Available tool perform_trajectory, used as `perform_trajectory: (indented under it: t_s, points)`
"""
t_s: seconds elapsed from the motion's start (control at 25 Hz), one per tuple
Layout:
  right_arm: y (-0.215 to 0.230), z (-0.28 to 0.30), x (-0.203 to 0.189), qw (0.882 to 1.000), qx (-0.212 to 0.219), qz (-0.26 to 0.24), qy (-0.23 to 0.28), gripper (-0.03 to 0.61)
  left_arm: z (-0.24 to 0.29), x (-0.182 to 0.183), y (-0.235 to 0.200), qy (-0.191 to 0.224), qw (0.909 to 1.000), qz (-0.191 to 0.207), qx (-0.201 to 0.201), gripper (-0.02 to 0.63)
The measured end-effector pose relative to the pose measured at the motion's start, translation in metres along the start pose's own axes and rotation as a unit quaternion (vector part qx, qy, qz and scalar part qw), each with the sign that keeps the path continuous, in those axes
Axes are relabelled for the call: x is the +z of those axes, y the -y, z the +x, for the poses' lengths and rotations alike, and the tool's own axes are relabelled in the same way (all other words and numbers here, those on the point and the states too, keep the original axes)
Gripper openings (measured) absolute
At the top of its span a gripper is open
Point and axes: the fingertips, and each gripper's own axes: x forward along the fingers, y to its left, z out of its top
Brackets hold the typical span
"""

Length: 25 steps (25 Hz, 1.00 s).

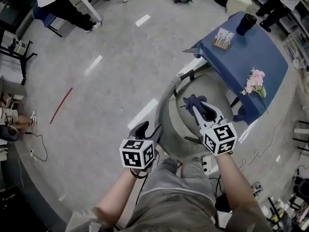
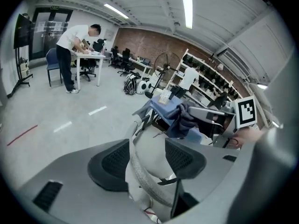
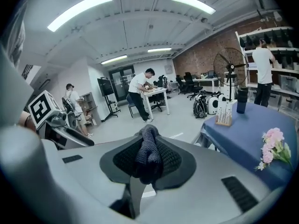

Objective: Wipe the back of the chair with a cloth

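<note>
Holding the cloth [image 3: 148, 155] clamped in my right claw [image 1: 197, 109], left claw [image 2: 147, 160] apart astride the chair back [image 1: 164, 105]; wiping apparently not yet started.

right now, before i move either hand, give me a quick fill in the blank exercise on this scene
1. The right gripper has its fingers shut on a bunched dark blue ___.
2. The left gripper has its fingers ___, with the rim of the curved grey chair back between them.
3. The bunch of pink flowers lies on the table with the ___ cover.
Missing words: cloth; open; blue.
</note>
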Motion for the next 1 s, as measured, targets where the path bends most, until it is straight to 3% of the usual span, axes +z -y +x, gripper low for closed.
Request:
perform_trajectory:
  t_s: [0.48, 0.88, 1.0]
  points:
    - [0.043, 0.093, -0.073, 0.997, 0.048, 0.047, -0.032, 0.095, 0.044, -0.046, -0.018, -0.056, 0.9965, -0.022, 0.057, 0.25]
    - [0.068, 0.157, -0.128, 0.994, 0.072, 0.056, -0.063, 0.095, 0.064, -0.063, -0.018, -0.068, 0.9926, -0.027, 0.097, 0.249]
    - [0.063, 0.176, -0.15, 0.992, 0.085, 0.058, -0.077, 0.095, 0.068, -0.074, -0.022, -0.078, 0.991, -0.038, 0.102, 0.219]
